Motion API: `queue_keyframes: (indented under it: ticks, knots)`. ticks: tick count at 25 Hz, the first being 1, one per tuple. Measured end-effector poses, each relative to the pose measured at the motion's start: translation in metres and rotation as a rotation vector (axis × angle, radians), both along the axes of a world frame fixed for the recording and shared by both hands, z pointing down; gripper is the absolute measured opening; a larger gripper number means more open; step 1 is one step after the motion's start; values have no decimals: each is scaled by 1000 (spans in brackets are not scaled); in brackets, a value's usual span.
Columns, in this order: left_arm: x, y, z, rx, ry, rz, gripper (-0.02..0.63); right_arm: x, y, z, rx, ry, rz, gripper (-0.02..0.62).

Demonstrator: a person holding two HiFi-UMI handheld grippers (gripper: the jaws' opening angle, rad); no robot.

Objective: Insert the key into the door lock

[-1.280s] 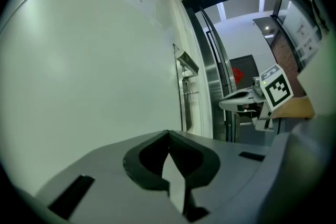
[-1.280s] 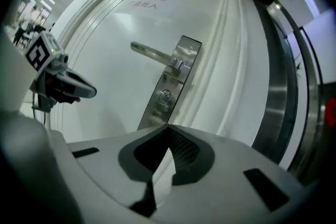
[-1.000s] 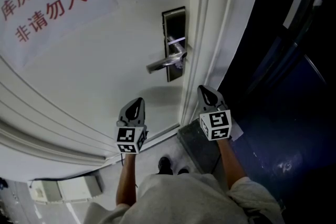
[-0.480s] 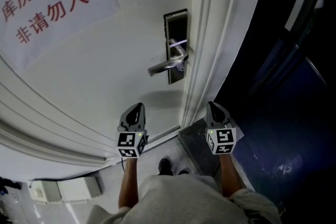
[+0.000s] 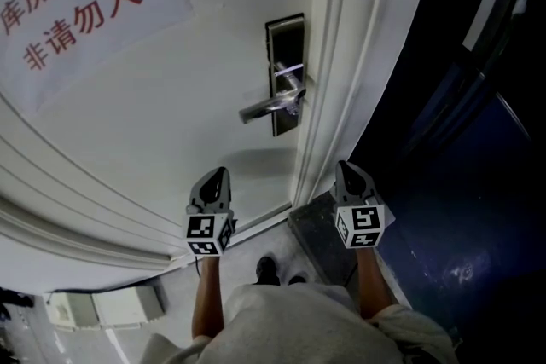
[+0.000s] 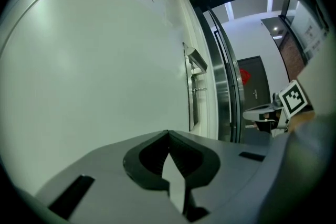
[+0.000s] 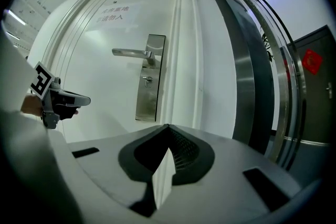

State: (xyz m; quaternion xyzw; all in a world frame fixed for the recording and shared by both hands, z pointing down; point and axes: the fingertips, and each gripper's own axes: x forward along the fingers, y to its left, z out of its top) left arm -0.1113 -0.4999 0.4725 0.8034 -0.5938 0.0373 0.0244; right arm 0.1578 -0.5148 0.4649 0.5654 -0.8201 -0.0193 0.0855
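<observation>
My left claw (image 5: 220,176) and right claw (image 5: 347,170) are both pinched fully together, empty, hanging short of the white door (image 5: 171,115). The door lock (image 7: 148,80) sits just below the lever handle (image 7: 131,52).

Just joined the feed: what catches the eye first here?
A paper sign with red characters covers the upper left of the white door. A steel lock plate with a lever handle sits at the door's right edge. Below it the left gripper and right gripper hang shut, touching nothing, no key visible in either.
</observation>
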Motion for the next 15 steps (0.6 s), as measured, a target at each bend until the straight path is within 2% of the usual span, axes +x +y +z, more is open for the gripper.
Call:
queue_keyframes:
  ticks: [15]
  knots:
    - [15, 0, 7, -11, 2, 33, 17, -8, -8, -8, 17, -20, -14, 21]
